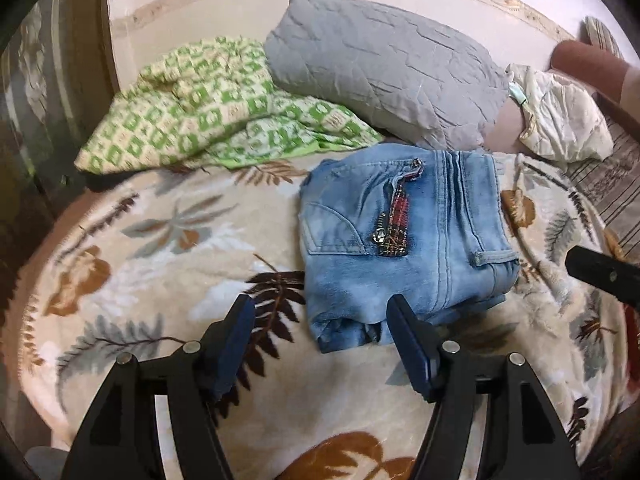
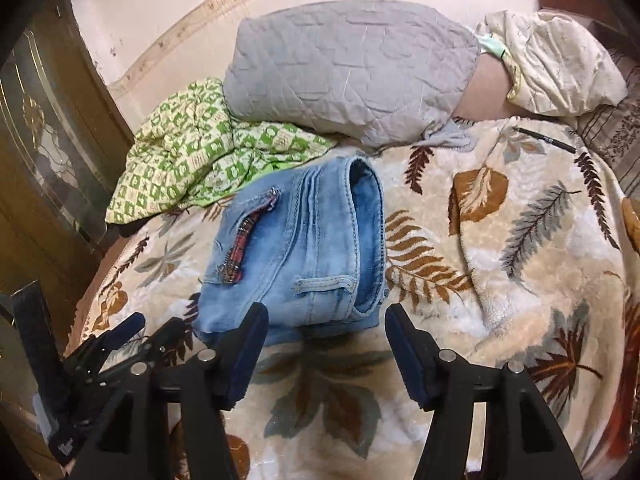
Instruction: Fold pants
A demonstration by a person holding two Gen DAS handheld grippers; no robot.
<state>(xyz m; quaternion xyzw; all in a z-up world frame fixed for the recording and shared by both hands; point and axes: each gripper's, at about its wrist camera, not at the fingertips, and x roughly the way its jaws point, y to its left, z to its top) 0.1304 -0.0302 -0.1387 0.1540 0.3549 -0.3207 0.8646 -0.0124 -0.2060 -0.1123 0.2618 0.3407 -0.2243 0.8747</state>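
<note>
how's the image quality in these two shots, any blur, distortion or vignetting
Left wrist view: strong fisheye bending, dark corners, folded jeans sharp, blanket soft toward the edges. Right wrist view: same curvature and dark rim, warm indoor light, jeans crisp, no glare.

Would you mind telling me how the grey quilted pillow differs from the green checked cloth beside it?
The grey quilted pillow is plain, plump and stitched in quilted lines; the green checked cloth is patterned in green and cream squares. The pillow holds a full, rounded shape, while the cloth lies crumpled and flat. The pillow overlaps the cloth's edge. Both rest behind the folded jeans.
</note>
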